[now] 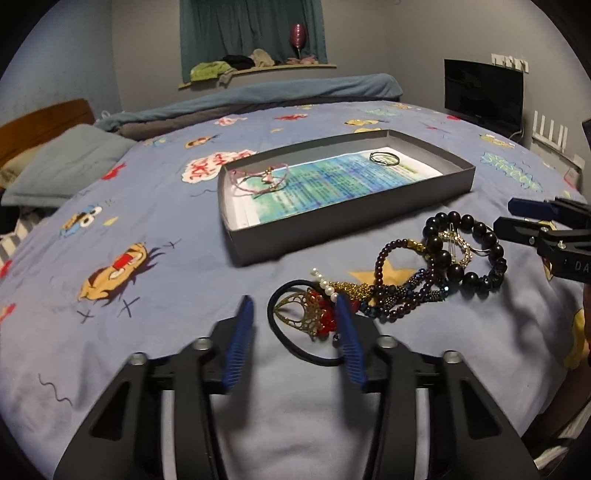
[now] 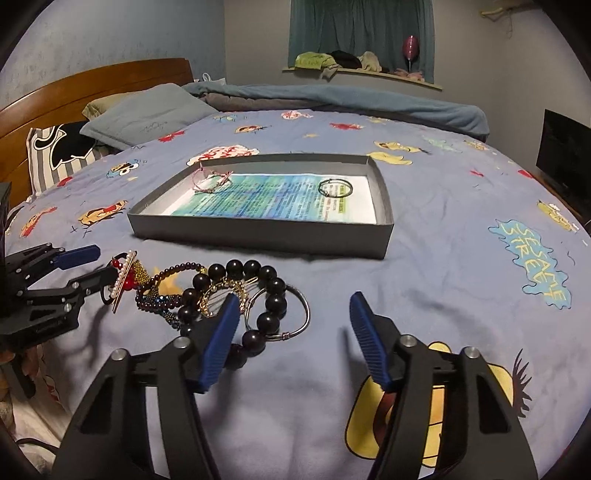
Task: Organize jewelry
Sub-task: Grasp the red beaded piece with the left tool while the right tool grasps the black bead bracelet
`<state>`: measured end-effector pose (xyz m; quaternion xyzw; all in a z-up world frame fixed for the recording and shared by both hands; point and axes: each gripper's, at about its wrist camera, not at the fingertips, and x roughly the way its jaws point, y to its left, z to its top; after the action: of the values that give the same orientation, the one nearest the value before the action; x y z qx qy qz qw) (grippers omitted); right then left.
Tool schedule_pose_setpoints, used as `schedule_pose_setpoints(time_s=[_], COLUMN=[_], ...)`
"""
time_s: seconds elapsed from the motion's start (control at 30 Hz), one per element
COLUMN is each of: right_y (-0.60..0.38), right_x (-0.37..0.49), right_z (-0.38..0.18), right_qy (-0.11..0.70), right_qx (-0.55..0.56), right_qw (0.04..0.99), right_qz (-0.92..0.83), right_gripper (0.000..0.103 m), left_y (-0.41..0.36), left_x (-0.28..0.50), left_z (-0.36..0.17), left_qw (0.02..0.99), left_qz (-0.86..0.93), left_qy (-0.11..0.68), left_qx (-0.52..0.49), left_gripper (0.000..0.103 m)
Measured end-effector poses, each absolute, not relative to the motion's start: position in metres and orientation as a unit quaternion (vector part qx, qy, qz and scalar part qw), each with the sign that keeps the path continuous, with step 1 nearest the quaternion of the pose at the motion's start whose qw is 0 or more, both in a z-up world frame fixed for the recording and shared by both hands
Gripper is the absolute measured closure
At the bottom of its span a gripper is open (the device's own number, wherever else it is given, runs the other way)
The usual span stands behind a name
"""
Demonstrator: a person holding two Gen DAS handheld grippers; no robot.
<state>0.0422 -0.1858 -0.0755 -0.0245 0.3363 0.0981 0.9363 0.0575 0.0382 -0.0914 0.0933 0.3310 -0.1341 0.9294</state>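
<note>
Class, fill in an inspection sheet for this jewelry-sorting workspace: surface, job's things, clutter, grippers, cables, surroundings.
Surface: blue cartoon-print bedspread, wrinkled.
Job's things: grey tray lined with a printed sheet, holding a pink cord bracelet at one end and a thin dark bangle at the other. Tangled jewelry pile on the bedspread in front of the tray: black bead bracelet, purple bead strand, silver ring bangle, black hair tie with a gold and red ornament.
Clutter: nothing seen.
Grippers: left gripper open, straddling the hair tie; right gripper open, beside the black beads.
Cables: nothing seen.
Surroundings: pillows, wooden headboard, green curtain, dark screen.
</note>
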Motion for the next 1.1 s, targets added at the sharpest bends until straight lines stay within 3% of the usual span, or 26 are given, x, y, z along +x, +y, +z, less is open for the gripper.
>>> schedule_pose_setpoints(time_s=[0.13, 0.23, 0.5, 0.6, 0.83, 0.87, 0.93, 1.1], right_y=[-0.185, -0.185, -0.181, -0.18, -0.177, -0.177, -0.177, -0.179], right_x=[0.042, 0.044, 0.046, 0.047, 0.048, 0.048, 0.049, 0.051], right_z=[-0.077, -0.078, -0.079, -0.08, -0.08, -0.08, -0.081, -0.082], right_qy=[0.34, 0.345, 0.348, 0.35, 0.351, 0.352, 0.354, 0.359], right_qx=[-0.027, -0.024, -0.023, -0.024, -0.029, -0.028, -0.026, -0.018], right_qw=[0.935, 0.933, 0.931, 0.931, 0.93, 0.929, 0.929, 0.926], right_qz=[0.098, 0.1, 0.105, 0.105, 0.108, 0.108, 0.109, 0.113], right_gripper=[0.05, 0.053, 0.054, 0.054, 0.054, 0.054, 0.054, 0.057], left_y=[0.039, 0.037, 0.042, 0.045, 0.045, 0.043, 0.043, 0.044], left_x=[0.059, 0.06, 0.061, 0.062, 0.069, 0.069, 0.069, 0.069], left_z=[-0.094, -0.095, -0.092, -0.091, -0.091, -0.092, -0.093, -0.094], left_qw=[0.927, 0.925, 0.928, 0.931, 0.928, 0.928, 0.927, 0.928], left_qz=[-0.141, -0.145, -0.144, -0.138, -0.142, -0.14, -0.141, -0.136], left_qy=[0.335, 0.337, 0.332, 0.33, 0.336, 0.336, 0.339, 0.338], left_qx=[0.095, 0.097, 0.083, 0.076, 0.071, 0.076, 0.075, 0.082], left_gripper=[0.081, 0.087, 0.086, 0.073, 0.073, 0.074, 0.086, 0.09])
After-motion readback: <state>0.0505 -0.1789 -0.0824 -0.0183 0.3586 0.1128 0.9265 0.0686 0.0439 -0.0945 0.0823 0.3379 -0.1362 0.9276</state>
